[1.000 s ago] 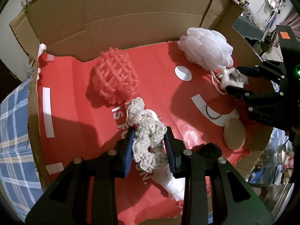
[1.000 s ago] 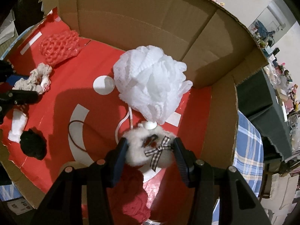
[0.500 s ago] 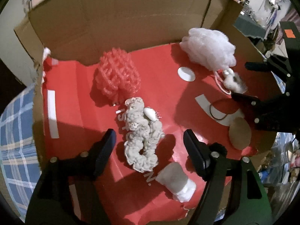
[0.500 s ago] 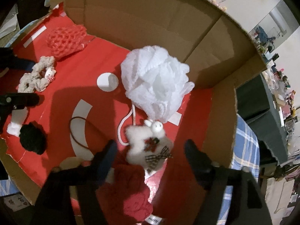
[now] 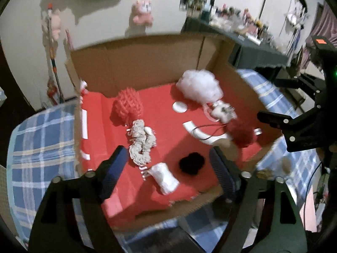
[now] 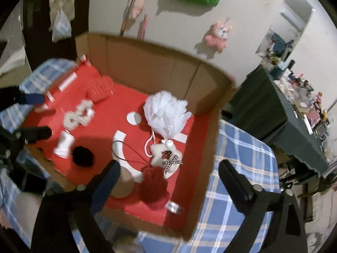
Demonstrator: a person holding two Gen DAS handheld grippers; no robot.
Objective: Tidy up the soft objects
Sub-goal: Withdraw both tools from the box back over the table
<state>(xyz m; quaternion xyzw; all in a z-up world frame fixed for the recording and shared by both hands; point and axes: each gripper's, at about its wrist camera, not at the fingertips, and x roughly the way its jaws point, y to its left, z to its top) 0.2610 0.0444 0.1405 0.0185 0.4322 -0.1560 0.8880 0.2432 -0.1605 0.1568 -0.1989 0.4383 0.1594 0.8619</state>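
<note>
A cardboard box with a red floor holds the soft things. In the left wrist view lie a grey crocheted scrunchie, a pink mesh puff, a white bath puff, a white plush with a checked bow, a dark red knit piece, a black pom and a white roll. My left gripper is open and empty, high above the box front. My right gripper is open and empty above the plush and the red knit piece.
The box stands on a blue checked cloth. A dark table with clutter is to the right. Plush toys hang on the back wall. The right gripper shows at the right edge of the left wrist view.
Both grippers opened, let go of the scrunchie and the plush, and pulled back and up out of the box. The two things now lie on the red floor.
</note>
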